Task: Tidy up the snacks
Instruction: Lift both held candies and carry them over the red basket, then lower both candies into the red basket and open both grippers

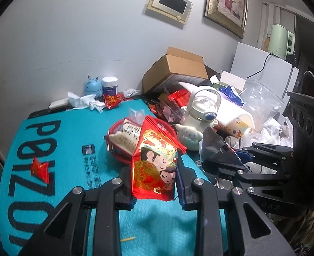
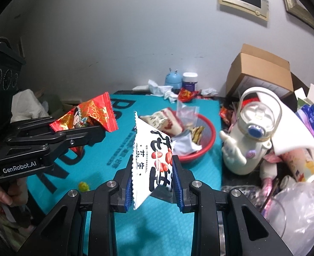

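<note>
Holding red cartoon-print packet (image 1: 154, 164) | white peanut packet (image 2: 152, 162) | creased

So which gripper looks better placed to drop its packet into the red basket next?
Probably the right gripper: its white peanut packet sits just short of the red basket. The left gripper, shut on the red packet, is off to the basket's side, farther away.
</note>
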Available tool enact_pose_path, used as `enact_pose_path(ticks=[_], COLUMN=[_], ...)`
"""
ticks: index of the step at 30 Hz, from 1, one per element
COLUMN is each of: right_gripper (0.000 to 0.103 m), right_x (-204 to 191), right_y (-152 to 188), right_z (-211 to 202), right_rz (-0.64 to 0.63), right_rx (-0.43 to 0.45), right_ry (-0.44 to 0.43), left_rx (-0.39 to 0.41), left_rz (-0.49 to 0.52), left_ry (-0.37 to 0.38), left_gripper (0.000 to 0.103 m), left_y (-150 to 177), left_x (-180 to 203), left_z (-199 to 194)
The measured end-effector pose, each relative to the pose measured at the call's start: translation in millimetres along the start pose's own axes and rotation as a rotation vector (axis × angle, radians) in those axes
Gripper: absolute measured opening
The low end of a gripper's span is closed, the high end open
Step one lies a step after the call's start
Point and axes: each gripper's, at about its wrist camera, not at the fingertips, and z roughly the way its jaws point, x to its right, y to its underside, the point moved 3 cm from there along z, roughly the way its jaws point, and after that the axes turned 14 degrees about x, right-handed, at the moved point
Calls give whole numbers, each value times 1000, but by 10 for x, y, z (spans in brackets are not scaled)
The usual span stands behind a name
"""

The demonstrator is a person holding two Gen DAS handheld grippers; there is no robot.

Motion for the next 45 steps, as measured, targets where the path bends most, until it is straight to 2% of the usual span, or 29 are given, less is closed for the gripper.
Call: enact_pose_path(ticks=[16,31,39,44,45], right_gripper=[30,30,31,35,42], right_x=[340,584,743,811,818], right_y=[-235,-298,-221,-136,-117], right_z=[376,1009,1395,1555,1574], right_rz=[31,61,100,121,124], right_rx=[11,-15,-59,-85,-92], right_ry=[70,210,242,230,224], left_rx=[-28,-58,-84,-105,-108], left_rz=[32,36,31,22,21], left_ry=[27,38,37,37,37], left_gripper=[28,28,28,28,28], left_y=[-270,-357,-326,-280,-273], left_x=[-89,-346,-494,-540,-543], left_z=[634,1182,1401,1502,1517])
